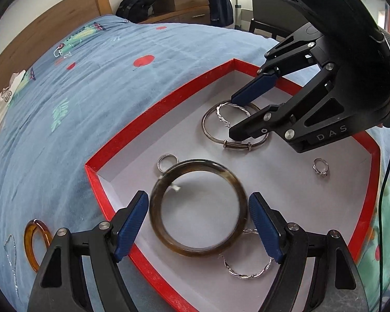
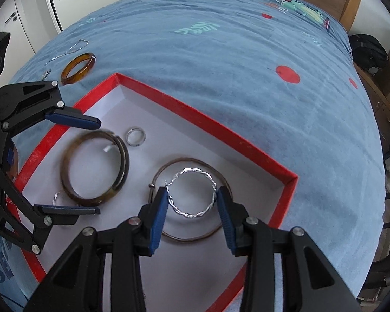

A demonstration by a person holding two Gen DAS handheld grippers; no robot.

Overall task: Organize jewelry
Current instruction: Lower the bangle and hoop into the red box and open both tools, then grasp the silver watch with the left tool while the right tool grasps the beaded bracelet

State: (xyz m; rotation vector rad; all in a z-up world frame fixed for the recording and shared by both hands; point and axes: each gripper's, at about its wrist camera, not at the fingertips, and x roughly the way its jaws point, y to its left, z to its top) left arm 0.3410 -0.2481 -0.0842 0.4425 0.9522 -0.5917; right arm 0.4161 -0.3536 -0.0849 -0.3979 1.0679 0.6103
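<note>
Lying inside the red-rimmed box (image 1: 166, 98) on its white floor are a dark bangle (image 1: 199, 208), a small plain ring (image 1: 167, 161), a thin metal bangle (image 1: 234, 127), a stone-set ring (image 1: 320, 167) and two twisted silver hoops, while an amber bangle (image 2: 78, 68) and a fine chain (image 2: 67, 50) rest outside on the blue bedspread (image 2: 221, 65). Box walls hem the jewelry closely on every side (the bedspread beyond lies open). Both tools tilt steeply downward into the box. The left gripper (image 1: 199, 227) stands spread, its pads just clear of the dark bangle between them. The right gripper (image 2: 192, 213) pinches one twisted silver hoop (image 2: 192, 193) by its sides, over the thin bangle.
</note>
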